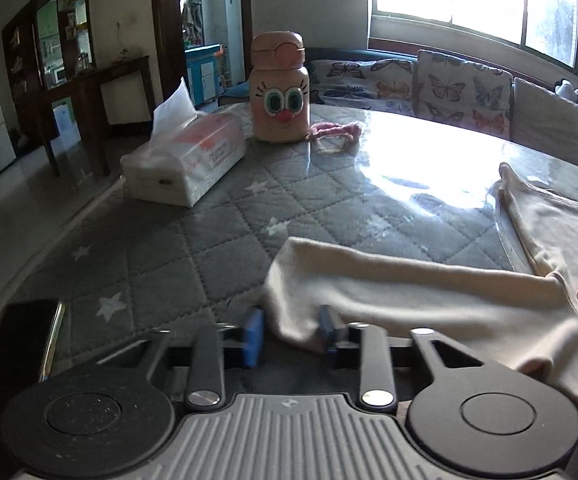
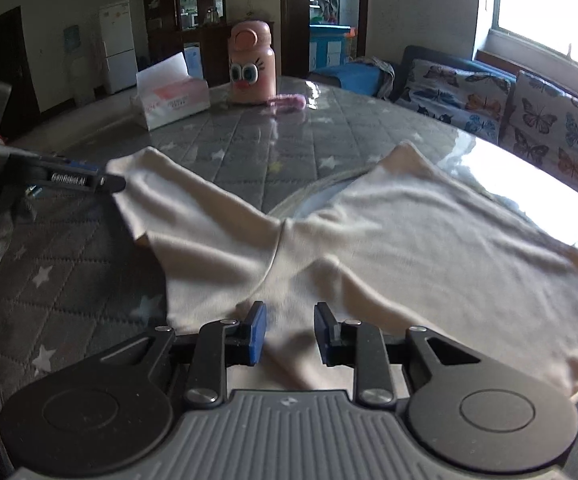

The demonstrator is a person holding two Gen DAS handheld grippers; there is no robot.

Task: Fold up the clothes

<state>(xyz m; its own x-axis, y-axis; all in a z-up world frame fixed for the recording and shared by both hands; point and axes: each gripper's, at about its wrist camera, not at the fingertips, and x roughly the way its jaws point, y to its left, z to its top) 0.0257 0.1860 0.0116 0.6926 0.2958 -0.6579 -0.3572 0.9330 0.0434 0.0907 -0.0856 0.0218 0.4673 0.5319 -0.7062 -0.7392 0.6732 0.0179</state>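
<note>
Garment — cream, apparently long-sleeved — lying spread on the quilted grey table, one sleeve stretched out to the side. Left gripper at that sleeve's end, pads a narrow way apart with the cuff bunched between them; too blurred to tell whether pinched or only straddled. Right gripper low over the near part of the body cloth, fingers likewise a little apart with a raised fold running into the gap; no telling a firm hold there either.

Likely step: bringing the sleeve in across the body. Best to confirm a bite on both layers of the cuff before lifting, then carry it low and level — no high arc, so no sagging or twisting. Worth pinning the body with the right during the left's travel, and laying the cuff flat before letting go. Keep clear of the tissue box and the pink bottle on the far side.
</note>
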